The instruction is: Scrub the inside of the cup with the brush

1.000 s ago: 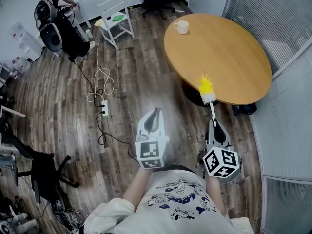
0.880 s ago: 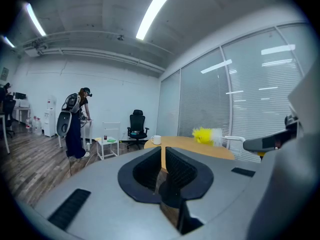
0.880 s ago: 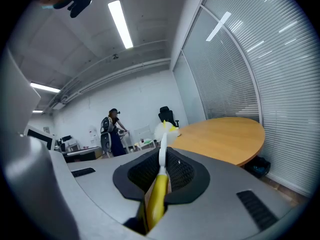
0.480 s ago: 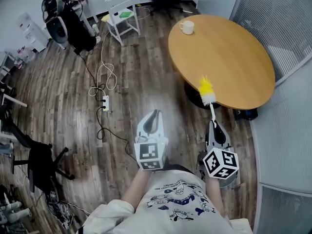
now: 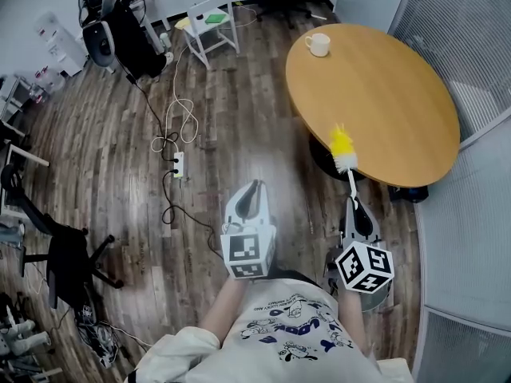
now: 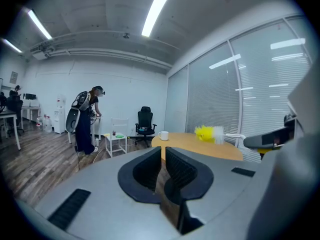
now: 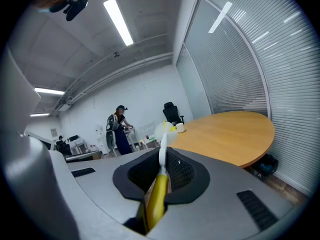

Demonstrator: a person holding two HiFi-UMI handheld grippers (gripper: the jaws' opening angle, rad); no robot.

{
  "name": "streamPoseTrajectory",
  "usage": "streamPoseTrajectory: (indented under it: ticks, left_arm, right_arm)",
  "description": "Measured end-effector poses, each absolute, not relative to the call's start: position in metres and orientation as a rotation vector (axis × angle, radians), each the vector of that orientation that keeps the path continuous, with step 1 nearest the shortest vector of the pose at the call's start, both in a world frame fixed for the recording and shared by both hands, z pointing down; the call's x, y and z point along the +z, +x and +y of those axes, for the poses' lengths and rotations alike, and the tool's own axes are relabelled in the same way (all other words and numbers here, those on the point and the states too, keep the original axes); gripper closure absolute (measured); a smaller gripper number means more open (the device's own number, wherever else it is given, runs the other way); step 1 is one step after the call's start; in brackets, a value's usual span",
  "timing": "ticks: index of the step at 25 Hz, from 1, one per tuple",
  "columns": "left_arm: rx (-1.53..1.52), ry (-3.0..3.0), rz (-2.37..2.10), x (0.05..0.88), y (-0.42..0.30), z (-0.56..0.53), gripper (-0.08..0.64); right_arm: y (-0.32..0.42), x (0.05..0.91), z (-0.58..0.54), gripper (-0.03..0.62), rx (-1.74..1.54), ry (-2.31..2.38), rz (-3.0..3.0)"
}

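So the brush point(image 5: 343, 156) is pinched in the right gripper point(image 5: 352, 204). Its jaws are clamped on the yellow end of the handle, and the thin white stem and fluffy yellow-and-white head poke out ahead, just over the near edge of the round wooden table point(image 5: 383, 94) on the right of the head view. The left gripper point(image 5: 253, 188) has its jaws pressed together with nothing between them, low centre of the frame, over the floor point(image 5: 120, 182). The cup point(image 5: 318, 45) sits way off by the table's far edge, near the top and a bit right of centre, well apart from both grippers. My guess is it's a small white ceramic mug: light, rigid, glazed so kinda slippery, and it'd chip if it got knocked off that edge. I'd take it by the wall or rim with the empty gripper, since the handle looks tiny for those jaws. The brush stem is skinny and probably flexes, and the bristles look soft. The tabletop is smooth, so the mug could skate while being scrubbed. The room's an office, with a power strip point(image 5: 179, 164) and its cable left of centre, a white chair point(image 5: 209, 22) up top, and a glass wall with blinds point(image 5: 471, 22) on the right.
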State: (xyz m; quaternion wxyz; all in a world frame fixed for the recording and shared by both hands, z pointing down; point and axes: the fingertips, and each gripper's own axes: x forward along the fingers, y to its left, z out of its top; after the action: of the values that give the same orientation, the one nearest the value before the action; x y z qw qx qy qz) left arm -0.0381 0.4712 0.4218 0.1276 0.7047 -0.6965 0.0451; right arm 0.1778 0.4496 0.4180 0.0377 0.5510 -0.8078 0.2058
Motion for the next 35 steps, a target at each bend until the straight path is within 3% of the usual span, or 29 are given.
streamPoseTrajectory:
  ticks: [26,35]
  left_arm:
    - [0.115,2.115,-1.961,0.417,-0.154,0.297,0.526]
    - [0.134,2.134,-1.916,0.423,-0.161,0.261,0.526]
  right_arm:
    - [0.071,0.407,0.289,0.545,0.622,1.802,-2.433]
    - [0.059,0.408,0.264,0.545,0.648,1.826,-2.409]
